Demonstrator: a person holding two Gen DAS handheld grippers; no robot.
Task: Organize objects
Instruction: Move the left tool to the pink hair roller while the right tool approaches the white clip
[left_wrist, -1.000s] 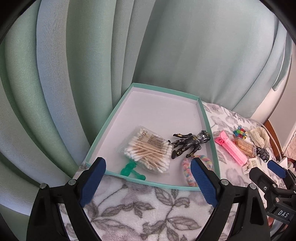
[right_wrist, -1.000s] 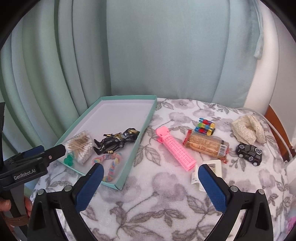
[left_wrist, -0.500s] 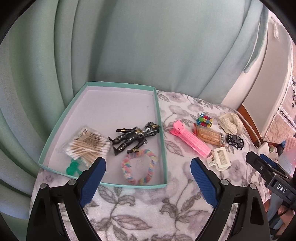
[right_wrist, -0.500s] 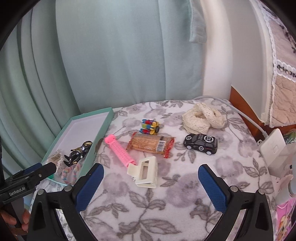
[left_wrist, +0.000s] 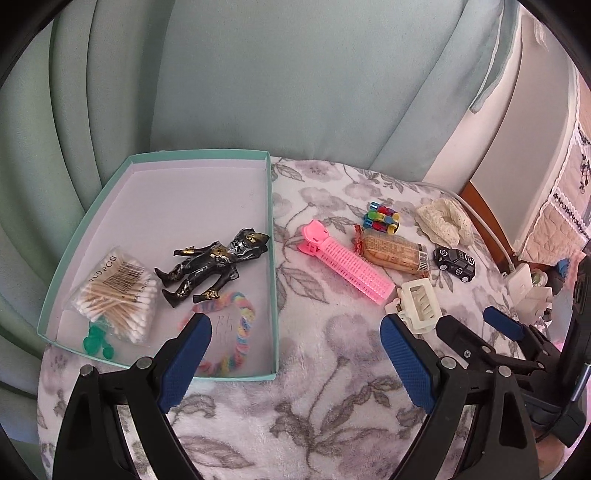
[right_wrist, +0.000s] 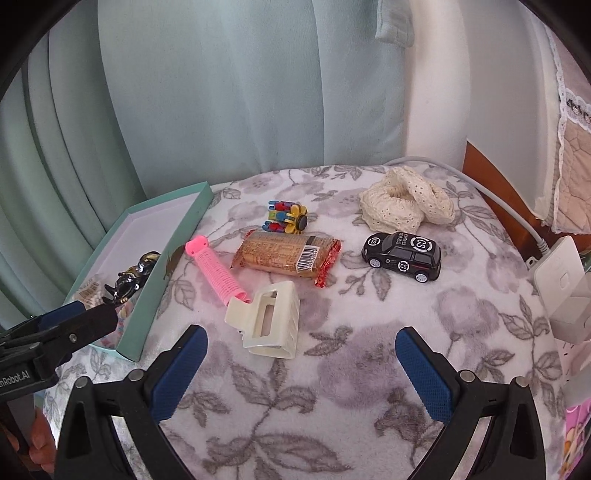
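Right now I have both grippers hovering above the floral blanket (right_wrist: 332, 369) with nothing between their fingers. My left gripper (left_wrist: 295, 365) sits at the bottom of the left wrist view, its blue pads spread wide over the near edge of the teal tray (left_wrist: 271, 206). My right gripper (right_wrist: 301, 369) is just as widely spread at the bottom of the right wrist view, and the cream claw clip (right_wrist: 267, 319) lies just above the gap between its fingers, slightly left of centre.

Inside the tray, on the left of the left wrist view, I see a bag of cotton swabs (left_wrist: 118, 291), a green plastic piece (left_wrist: 96, 339) partly under it, a black and gold action figure (left_wrist: 214, 264) and a pastel braided hair tie (left_wrist: 236, 328).

Out on the blanket, right of the tray, lie a pink hair roller clip (right_wrist: 216, 271), touching the claw clip at its lower end, a wrapped biscuit bar (right_wrist: 286, 256), a small multicoloured toy (right_wrist: 286, 218) above it, a black toy car (right_wrist: 402, 256) and a cream lace scrunchie (right_wrist: 404, 201) at the upper right. A white power adapter (right_wrist: 561, 284) sits at the right edge.
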